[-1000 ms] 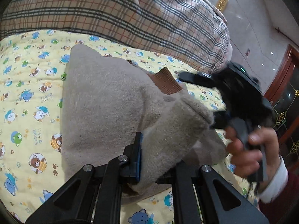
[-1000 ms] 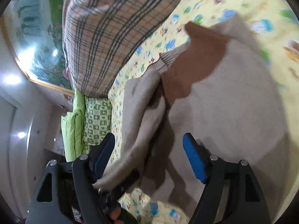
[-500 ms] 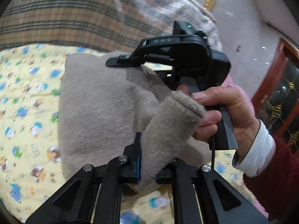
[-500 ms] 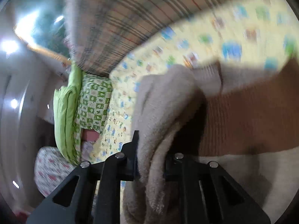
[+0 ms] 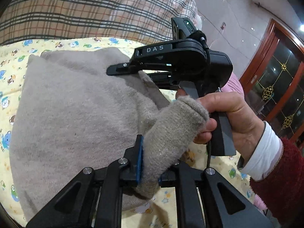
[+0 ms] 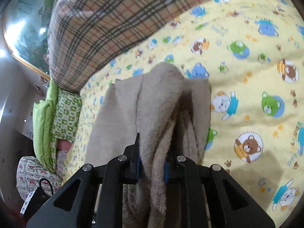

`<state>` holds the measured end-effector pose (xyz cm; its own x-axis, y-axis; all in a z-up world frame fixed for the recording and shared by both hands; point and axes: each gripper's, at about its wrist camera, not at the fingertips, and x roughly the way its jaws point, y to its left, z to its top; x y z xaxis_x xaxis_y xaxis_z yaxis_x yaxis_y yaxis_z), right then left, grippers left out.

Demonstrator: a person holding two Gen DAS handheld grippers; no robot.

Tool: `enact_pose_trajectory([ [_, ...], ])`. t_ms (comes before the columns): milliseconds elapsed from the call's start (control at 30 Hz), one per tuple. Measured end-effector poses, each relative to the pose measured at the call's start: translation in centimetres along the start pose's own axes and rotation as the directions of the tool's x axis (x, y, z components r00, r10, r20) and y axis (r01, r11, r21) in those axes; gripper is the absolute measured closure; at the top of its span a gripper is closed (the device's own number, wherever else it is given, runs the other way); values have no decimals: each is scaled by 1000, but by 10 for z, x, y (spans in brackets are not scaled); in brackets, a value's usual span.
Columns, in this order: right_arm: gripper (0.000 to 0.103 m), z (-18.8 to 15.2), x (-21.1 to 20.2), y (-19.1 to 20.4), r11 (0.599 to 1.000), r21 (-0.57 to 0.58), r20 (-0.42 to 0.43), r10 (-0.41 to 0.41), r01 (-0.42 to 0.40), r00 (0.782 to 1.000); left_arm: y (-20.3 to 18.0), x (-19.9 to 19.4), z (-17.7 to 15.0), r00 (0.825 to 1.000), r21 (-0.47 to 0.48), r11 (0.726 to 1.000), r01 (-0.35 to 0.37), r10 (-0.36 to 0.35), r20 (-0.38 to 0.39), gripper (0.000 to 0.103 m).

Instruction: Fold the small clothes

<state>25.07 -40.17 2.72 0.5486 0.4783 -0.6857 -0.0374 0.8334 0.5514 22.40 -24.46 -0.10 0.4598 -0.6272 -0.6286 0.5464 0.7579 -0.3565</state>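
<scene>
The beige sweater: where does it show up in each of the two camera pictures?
Left wrist view: the beige sweater fills the left and centre, one end clamped in the left gripper.
Right wrist view: it hangs bunched at centre, clamped in the right gripper.
Shared landmark: the yellow bear-print sheet beneath it, bordered by the plaid quilt.

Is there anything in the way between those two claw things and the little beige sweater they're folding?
Nothing visible. The left gripper is shut on a sleeve of the sweater, and the right gripper is shut on a bunched fold of it, over the bedsheet.
</scene>
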Motion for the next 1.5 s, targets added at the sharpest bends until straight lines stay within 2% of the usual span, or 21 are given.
enact_pose_trajectory([
  [133, 84, 3, 2, 11, 998, -51, 15, -22, 23, 1000, 5, 10, -3, 999, -23, 1000, -1, 0, -36, 89],
  [200, 81, -1, 6, -1, 999, -25, -2, -41, 41, 999, 9, 11, -5, 999, -33, 999, -2, 1, -47, 86],
  [300, 78, -10, 6, -14, 1000, 14, 3, -18, 18, 1000, 15, 10, -9, 998, -49, 999, 6, -9, -62, 82],
  [433, 75, -16, -9, -14, 999, 31, 41, -28, 26, 999, 15, -4, -11, 997, -62, 998, 30, -35, -75, 62],
  [500, 67, -19, -19, -9, 999, 25, 61, -49, 48, 997, 12, -16, -16, 995, -59, 997, 52, -57, -78, 58],
  [567, 44, -23, -28, -5, 998, 21, 80, -62, 60, 995, 11, -29, -20, 995, -54, 996, 65, -68, -73, 54],
  [600, 40, -26, -34, -3, 998, 19, 93, -66, 65, 993, 12, -37, -21, 995, -57, 996, 73, -76, -67, 52],
  [667, 37, -32, -43, 0, 998, 20, 111, -59, 57, 992, 20, -54, -22, 995, -86, 993, 82, -86, -49, 42],
  [733, 35, -40, -51, 0, 998, 33, 109, -51, 48, 993, 29, -68, -22, 996, -115, 990, 86, -90, -28, 41],
  [900, 33, -55, -54, -2, 999, 40, 80, -41, 38, 996, 69, -94, -14, 999, -209, 978, 30, -24, 31, 27],
  [933, 33, -57, -53, -3, 998, 41, 69, -43, 40, 997, 79, -95, -11, 999, -229, 973, 12, -5, 33, 24],
  [1033, 33, -61, -46, -7, 998, 45, 45, -50, 48, 998, 109, -85, -5, 1000, -297, 955, -17, 20, 9, 24],
  [1300, 33, -56, -24, -12, 997, 68, 11, -28, 28, 1000, 184, -25, 7, 993, -500, 863, 73, -110, -46, 24],
  [1400, 33, -52, -11, -14, 996, 81, -13, -28, 29, 1000, 206, 6, 12, 974, -560, 814, 155, -220, -50, 22],
  [1467, 33, -49, -1, -16, 996, 92, -27, -14, 16, 1000, 210, 15, 16, 971, -560, 810, 174, -235, -39, 27],
  [1500, 34, -47, 3, -17, 996, 94, -32, -8, 11, 999, 210, 18, 19, 973, -545, 822, 164, -226, -48, 30],
])
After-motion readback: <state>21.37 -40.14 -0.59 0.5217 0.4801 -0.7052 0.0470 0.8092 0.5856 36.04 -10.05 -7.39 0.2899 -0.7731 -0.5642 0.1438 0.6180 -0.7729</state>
